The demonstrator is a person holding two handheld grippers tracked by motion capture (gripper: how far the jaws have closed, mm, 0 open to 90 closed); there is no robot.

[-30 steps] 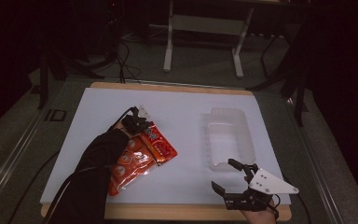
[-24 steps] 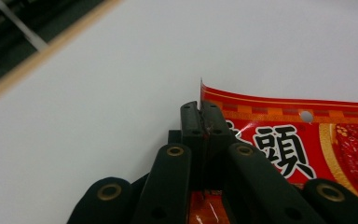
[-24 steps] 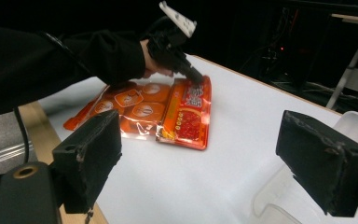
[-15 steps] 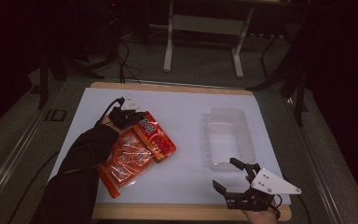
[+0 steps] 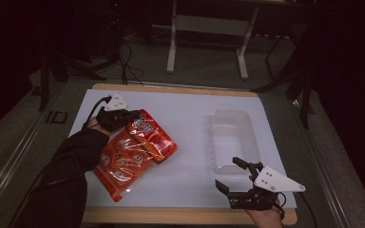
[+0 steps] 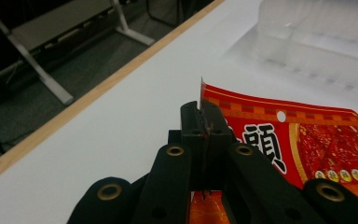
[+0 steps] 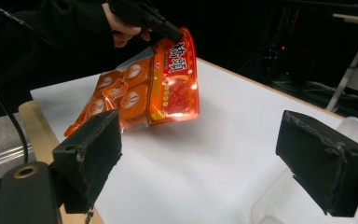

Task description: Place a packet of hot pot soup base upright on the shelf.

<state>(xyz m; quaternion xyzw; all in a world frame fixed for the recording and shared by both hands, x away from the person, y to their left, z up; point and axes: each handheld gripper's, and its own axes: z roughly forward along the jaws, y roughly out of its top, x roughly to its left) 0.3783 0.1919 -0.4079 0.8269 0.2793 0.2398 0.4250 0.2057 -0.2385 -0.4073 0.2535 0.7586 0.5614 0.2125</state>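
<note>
My left gripper (image 5: 132,117) is shut on the top corner of a red snack packet (image 5: 153,136) at the table's left, lifting that end. In the left gripper view the jaws pinch the packet's (image 6: 303,140) upper edge. Under and beside it lies a larger orange snack bag (image 5: 120,163). Both bags, the red packet (image 7: 179,79) and the orange bag (image 7: 121,100), appear in the right gripper view with the left gripper (image 7: 171,31) above them. My right gripper (image 5: 231,175) hovers open near the front right edge, nothing between its pads (image 7: 91,154).
A clear plastic tub (image 5: 233,137) stands at the right of the white table top (image 5: 190,114), just beyond the right gripper. The wooden table edge (image 5: 180,89) runs along the back. A metal stand (image 5: 206,28) is on the floor behind.
The left gripper has drawn back and left toward the far left of the table, pulling the red packet with it. The orange bag shifted. The right gripper barely moved.
</note>
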